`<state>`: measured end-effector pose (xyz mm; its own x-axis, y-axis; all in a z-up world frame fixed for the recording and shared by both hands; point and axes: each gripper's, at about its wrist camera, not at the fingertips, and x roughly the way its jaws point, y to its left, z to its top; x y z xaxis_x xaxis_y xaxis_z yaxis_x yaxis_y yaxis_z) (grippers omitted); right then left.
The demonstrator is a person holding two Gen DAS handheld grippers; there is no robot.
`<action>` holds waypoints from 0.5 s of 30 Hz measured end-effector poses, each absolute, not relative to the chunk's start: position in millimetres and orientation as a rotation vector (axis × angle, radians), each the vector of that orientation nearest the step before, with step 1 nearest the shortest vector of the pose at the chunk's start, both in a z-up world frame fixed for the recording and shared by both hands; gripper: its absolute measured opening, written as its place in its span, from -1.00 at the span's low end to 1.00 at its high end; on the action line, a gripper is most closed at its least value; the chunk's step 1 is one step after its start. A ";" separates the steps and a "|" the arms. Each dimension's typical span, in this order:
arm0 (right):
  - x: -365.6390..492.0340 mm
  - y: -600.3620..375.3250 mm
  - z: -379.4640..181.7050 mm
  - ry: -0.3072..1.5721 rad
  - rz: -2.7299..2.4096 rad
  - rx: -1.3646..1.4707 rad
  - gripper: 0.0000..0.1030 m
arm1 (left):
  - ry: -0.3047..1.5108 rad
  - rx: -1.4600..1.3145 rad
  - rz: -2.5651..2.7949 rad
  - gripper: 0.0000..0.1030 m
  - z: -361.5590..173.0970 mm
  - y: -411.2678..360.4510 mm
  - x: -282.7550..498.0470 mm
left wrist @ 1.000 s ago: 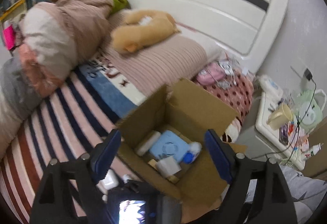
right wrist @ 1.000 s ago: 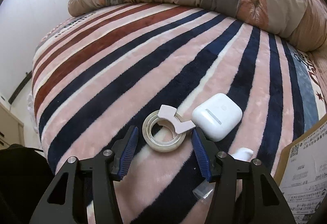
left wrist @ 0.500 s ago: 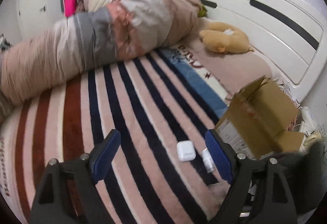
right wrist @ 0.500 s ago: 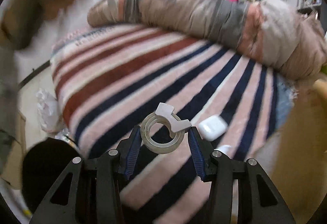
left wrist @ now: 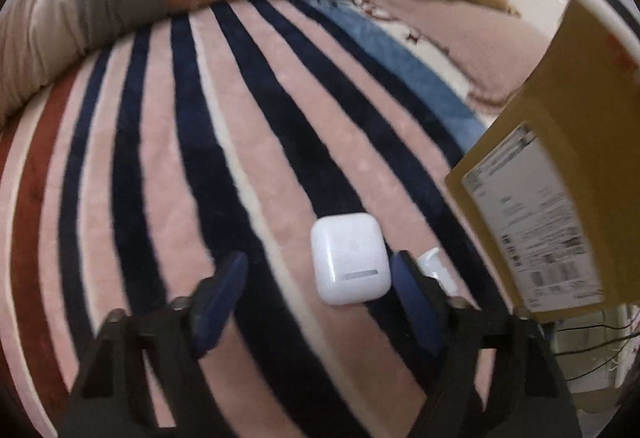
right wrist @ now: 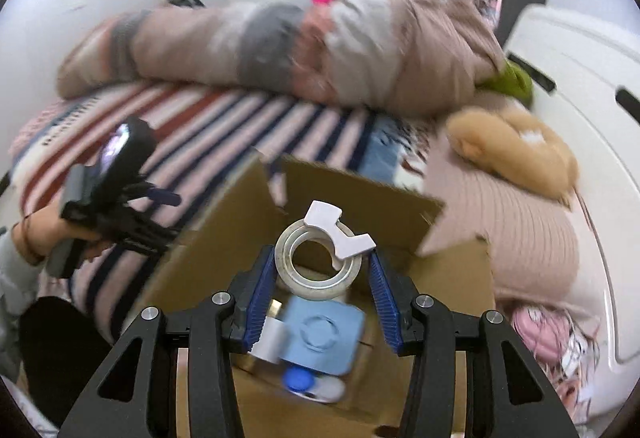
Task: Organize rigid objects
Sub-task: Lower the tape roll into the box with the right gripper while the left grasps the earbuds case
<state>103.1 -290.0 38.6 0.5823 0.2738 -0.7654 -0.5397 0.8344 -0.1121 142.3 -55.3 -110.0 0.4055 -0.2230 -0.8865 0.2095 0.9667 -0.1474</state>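
A tape roll (right wrist: 318,264) with a white cutter is gripped between the blue fingers (right wrist: 260,296) of the right gripper (right wrist: 320,294), held over the open cardboard box (right wrist: 224,238) at the frame's centre. Inside the box a light blue case (right wrist: 324,334), a white cylinder (right wrist: 268,338) and a blue-capped bottle (right wrist: 300,380) are seen, blurred and partly hidden. The left gripper (left wrist: 320,298) is spread open around a white earbud case (left wrist: 349,258) on the striped blanket (left wrist: 160,158). A small white item (left wrist: 434,266) beside its right finger is half hidden. The box wall (left wrist: 560,158) is cut off at the right.
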 end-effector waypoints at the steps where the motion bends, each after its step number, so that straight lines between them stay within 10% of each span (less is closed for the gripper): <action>1: 106.9 -292.5 35.7 0.828 0.474 -0.359 -0.17 | 1.130 -0.022 -0.282 0.27 -114.5 -57.6 143.8; 15: 100.1 -292.9 33.3 0.825 0.462 -0.401 0.11 | 1.103 0.038 -0.243 -0.18 -125.0 -61.8 145.6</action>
<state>100.1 -292.9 33.3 0.5908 0.2335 -0.7723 -0.5361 0.8290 -0.1595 145.6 -61.8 -125.0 0.4274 -0.1756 -0.8868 0.2135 0.9728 -0.0897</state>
